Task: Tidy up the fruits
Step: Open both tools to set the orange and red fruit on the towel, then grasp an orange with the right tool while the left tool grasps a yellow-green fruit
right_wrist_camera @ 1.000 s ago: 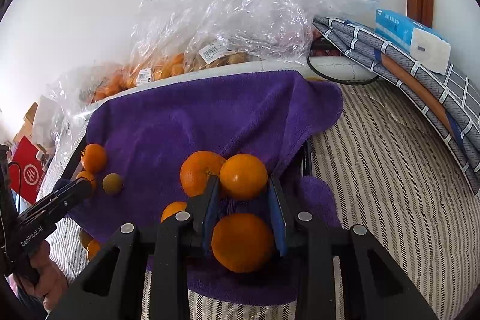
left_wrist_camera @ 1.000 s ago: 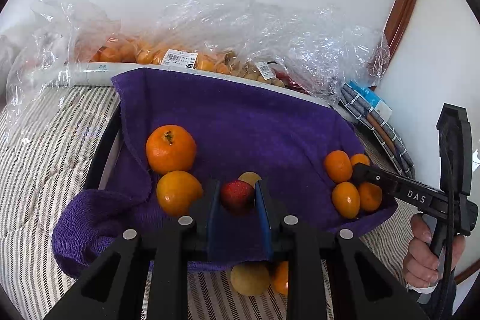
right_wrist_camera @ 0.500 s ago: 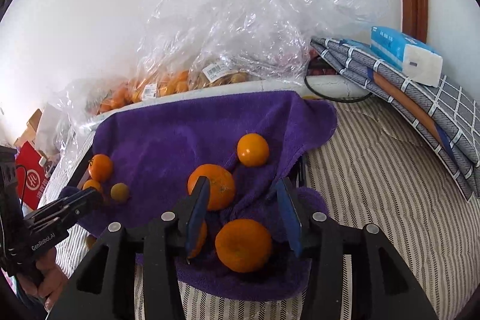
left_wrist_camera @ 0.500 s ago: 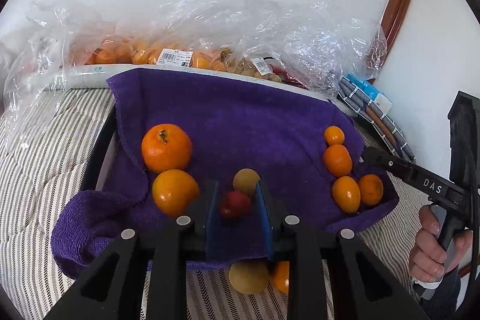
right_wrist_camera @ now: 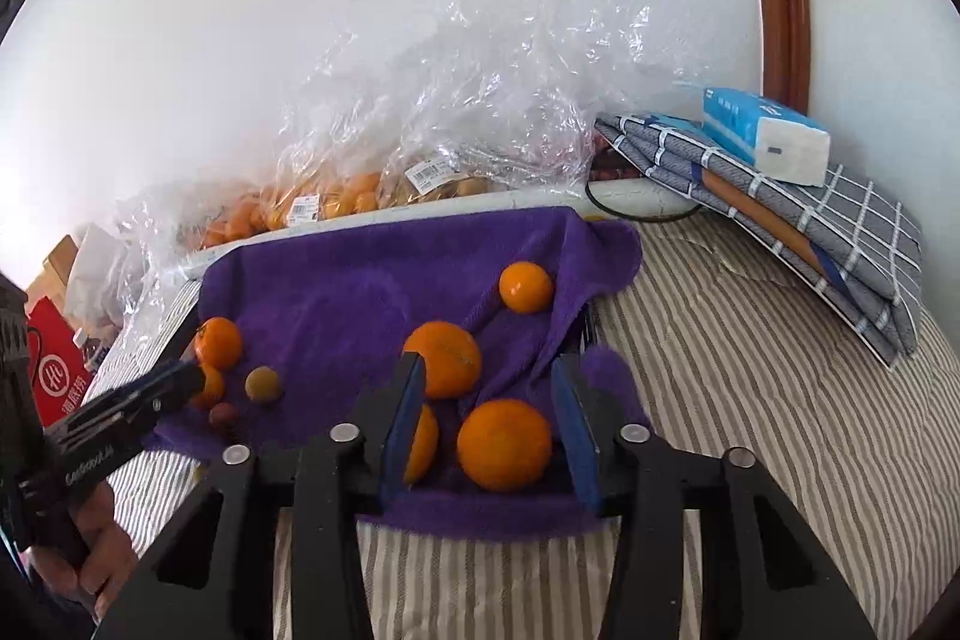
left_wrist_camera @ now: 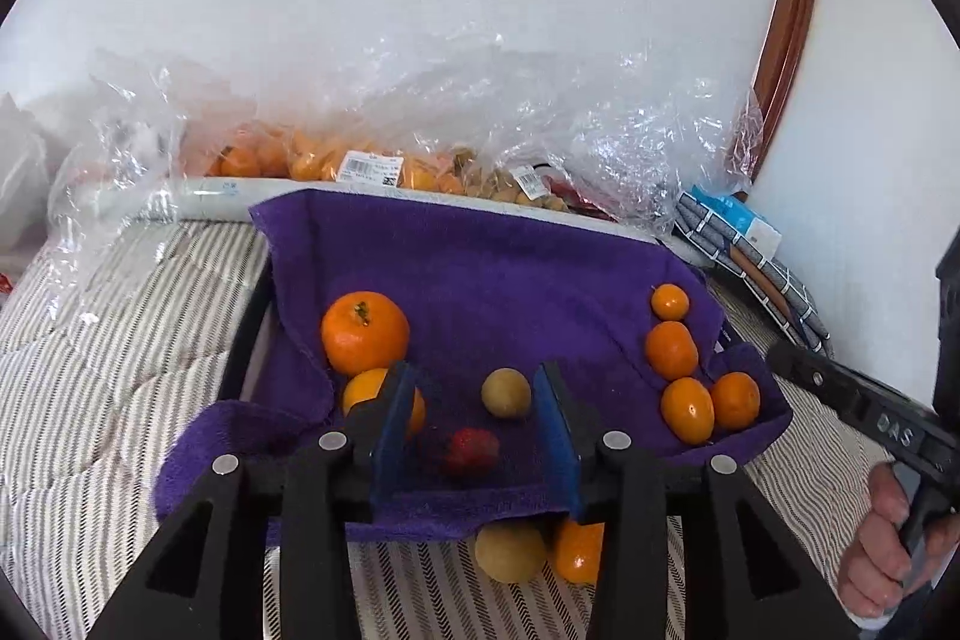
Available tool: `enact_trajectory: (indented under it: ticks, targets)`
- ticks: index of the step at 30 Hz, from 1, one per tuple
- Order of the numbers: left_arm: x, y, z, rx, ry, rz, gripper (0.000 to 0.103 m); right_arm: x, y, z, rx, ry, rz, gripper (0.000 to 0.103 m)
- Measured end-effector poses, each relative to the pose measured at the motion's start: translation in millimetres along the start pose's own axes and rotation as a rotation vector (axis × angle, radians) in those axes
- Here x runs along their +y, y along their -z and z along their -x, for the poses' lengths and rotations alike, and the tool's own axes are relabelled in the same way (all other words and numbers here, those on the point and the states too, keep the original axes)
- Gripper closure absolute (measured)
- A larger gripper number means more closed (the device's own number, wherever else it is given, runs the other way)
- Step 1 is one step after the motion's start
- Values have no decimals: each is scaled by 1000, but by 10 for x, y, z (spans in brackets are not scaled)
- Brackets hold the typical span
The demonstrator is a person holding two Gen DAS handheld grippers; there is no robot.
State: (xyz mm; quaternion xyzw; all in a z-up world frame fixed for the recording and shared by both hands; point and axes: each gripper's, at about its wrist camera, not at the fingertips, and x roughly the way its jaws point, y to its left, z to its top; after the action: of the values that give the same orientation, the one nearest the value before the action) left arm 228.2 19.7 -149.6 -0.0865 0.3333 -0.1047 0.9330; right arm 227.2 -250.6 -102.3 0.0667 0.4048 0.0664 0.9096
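A: Between the spread blue pads of the left gripper (left_wrist_camera: 474,424), what sits there?

B: A small red fruit (left_wrist_camera: 471,451), bumpy skin, lying loose on the purple towel (left_wrist_camera: 480,280); neither pad touches it. A tan round fruit (left_wrist_camera: 506,392) lies just beyond.

A: Right gripper (right_wrist_camera: 489,418)?

B: Fingers wide apart, empty. One orange (right_wrist_camera: 504,444) rests between them, untouched; a larger orange (right_wrist_camera: 444,358) lies just beyond the left pad.

A: Legible writing?

B: "DAS" on the right gripper's body in the left view. White price labels (left_wrist_camera: 367,170) on the plastic bags (left_wrist_camera: 540,124); text too small to read.
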Motion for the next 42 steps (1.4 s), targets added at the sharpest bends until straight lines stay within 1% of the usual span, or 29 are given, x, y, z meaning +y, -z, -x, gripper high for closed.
enact_trajectory:
  ticks: [3,5,6,11,13,15,16,20,23,24,26,27,32,36,40,42]
  targets:
    - [27,25,106,-11,12,18,62,110,112,160,11,6,36,64]
    - [43,64,176,-5,34,38,62,209,190,270,28,19,73,70]
    - [43,90,211,-2,34,38,62,245,226,312,34,16,82,71]
    - [83,273,467,0,-13,-4,62,413,399,405,42,12,109,71]
    - [172,337,551,24,-37,5,61,479,473,402,36,13,105,70]
    - [316,387,597,73,-33,48,61,538,537,373,36,10,88,70]
    - [398,410,619,91,-47,71,61,565,564,346,43,7,82,70]
    - [683,477,762,94,-109,147,61,644,621,248,66,-5,54,70]
    - [857,524,835,91,-138,205,61,713,634,181,97,-8,40,70]
    - [914,533,857,88,-131,229,61,748,636,152,118,-19,38,70]
    - [987,546,880,83,-120,265,61,834,649,111,142,-38,50,77]
    - [1010,547,880,86,-124,275,61,877,652,99,148,-41,62,78]
    - [1008,552,832,113,-111,277,61,1095,655,29,163,-79,114,78]
    - [967,546,824,115,-92,267,60,1217,619,-46,164,-100,128,78]
    - [958,537,826,109,-75,273,58,1279,600,-168,182,-89,134,78]
    - [966,538,819,115,-66,281,58,1293,599,-218,190,-96,138,74]
